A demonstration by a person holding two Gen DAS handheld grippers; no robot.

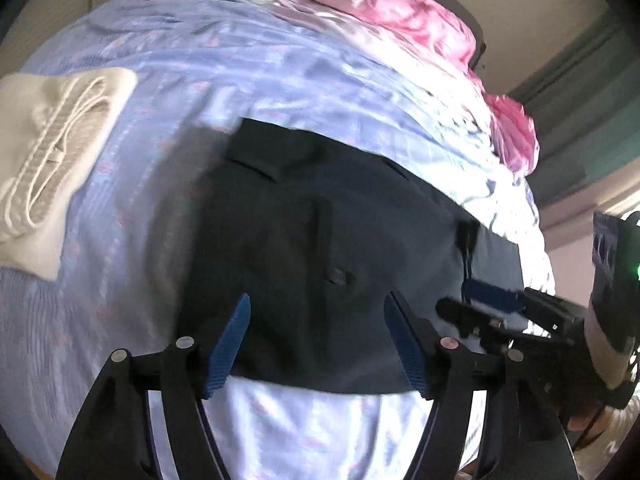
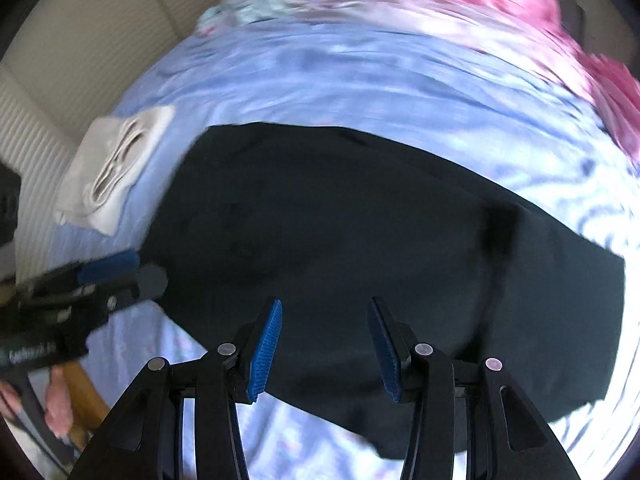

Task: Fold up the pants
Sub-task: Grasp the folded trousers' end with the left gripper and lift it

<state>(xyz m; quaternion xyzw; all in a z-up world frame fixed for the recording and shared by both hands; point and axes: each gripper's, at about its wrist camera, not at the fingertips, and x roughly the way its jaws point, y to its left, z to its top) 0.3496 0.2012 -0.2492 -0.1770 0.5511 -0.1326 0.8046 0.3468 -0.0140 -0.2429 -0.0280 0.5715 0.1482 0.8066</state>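
Two grippers hang over a bed (image 1: 132,248), and we hold one in each hand. Dark pants (image 1: 320,240) lie flat on the pale blue sheet, already folded into a broad, thick rectangle, with a pocket flap and a belt loop showing on top. Its near edge runs just under both sets of blue pads.

Our left gripper (image 1: 316,344) has its jaws well apart, with nothing between them; only the pants' near edge shows below. Our right gripper (image 2: 324,348) also has its jaws apart and empty, above the middle of the pants' near edge. Each gripper shows in the other's view, out to the side. Neither touches the cloth as far as we can tell; both views are smeared by motion.

A folded cream garment (image 1: 56,152) rests on the sheet, well apart from the pants on the left. Crumpled pink bedding (image 1: 420,28) is heaped along the far side of the bed.

We judge that one more fold is likely due. To do it well, we should bring each gripper down at an end of one edge, pinch all the layers together and lift both ends evenly. Then we carry that edge across to meet the opposite one squarely, keeping the cloth taut so no layer slips or bunches.
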